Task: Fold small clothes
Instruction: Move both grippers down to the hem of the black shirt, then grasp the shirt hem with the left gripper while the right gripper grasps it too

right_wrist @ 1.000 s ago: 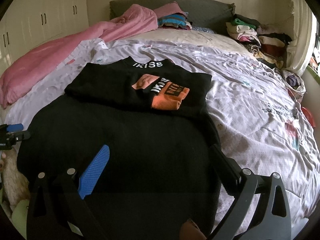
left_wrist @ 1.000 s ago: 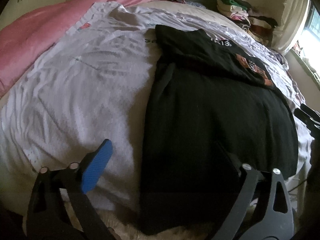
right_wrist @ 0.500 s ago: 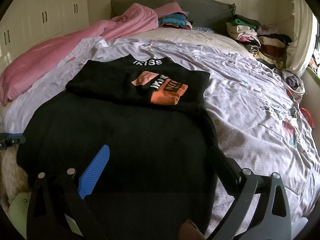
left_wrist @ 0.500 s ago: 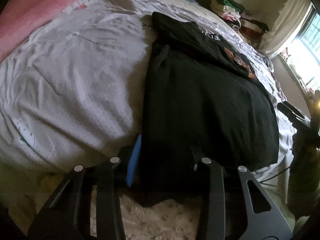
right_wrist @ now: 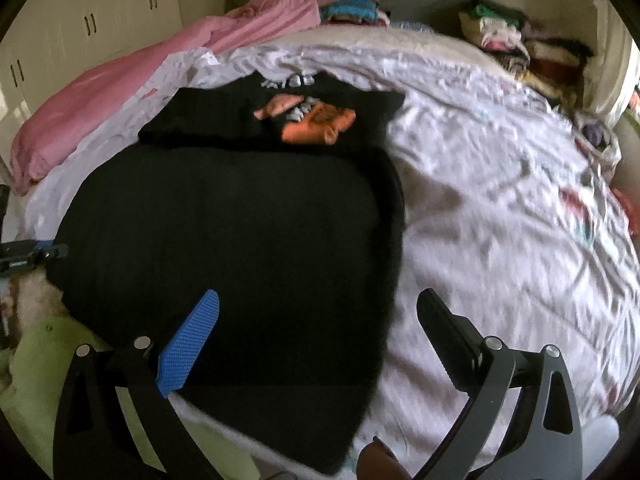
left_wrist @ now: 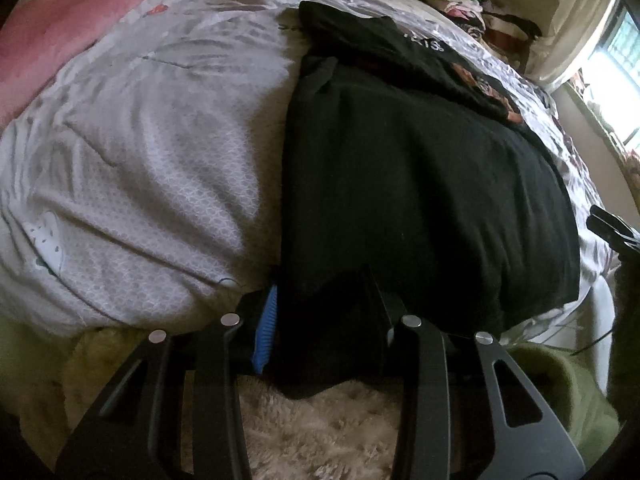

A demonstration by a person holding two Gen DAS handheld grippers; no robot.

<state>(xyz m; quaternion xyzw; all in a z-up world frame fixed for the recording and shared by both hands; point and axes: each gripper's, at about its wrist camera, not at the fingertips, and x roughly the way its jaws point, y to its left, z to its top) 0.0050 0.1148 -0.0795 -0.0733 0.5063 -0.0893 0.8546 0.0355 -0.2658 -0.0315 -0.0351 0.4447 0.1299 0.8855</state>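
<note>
Room: bedroom, with a bed (right_wrist: 500, 208) under a pale printed sheet and a row of cream cupboards (right_wrist: 80, 36) at the back left.
Black shirt (right_wrist: 240, 248): one, spread flat on the near half of the bed, its top folded down so that the orange print faces up; near hem at the bed's edge.
Pink blanket (right_wrist: 120, 92): one, bunched along the left side.
Clothes piles: two at the headboard — a striped one (right_wrist: 352, 10) and a mixed one (right_wrist: 512, 40), too blurred to count.
Left gripper (left_wrist: 320, 312): jaws drawn in on the shirt's near left corner; right pad hidden in black cloth.
Right gripper (right_wrist: 320, 316): jaws spread wide, holding nothing, over the shirt's near right edge.
Hard to make out: fluffy cream cloth (left_wrist: 320, 428) and green cloth (left_wrist: 560, 392) below the bed edge — cut off.
</note>
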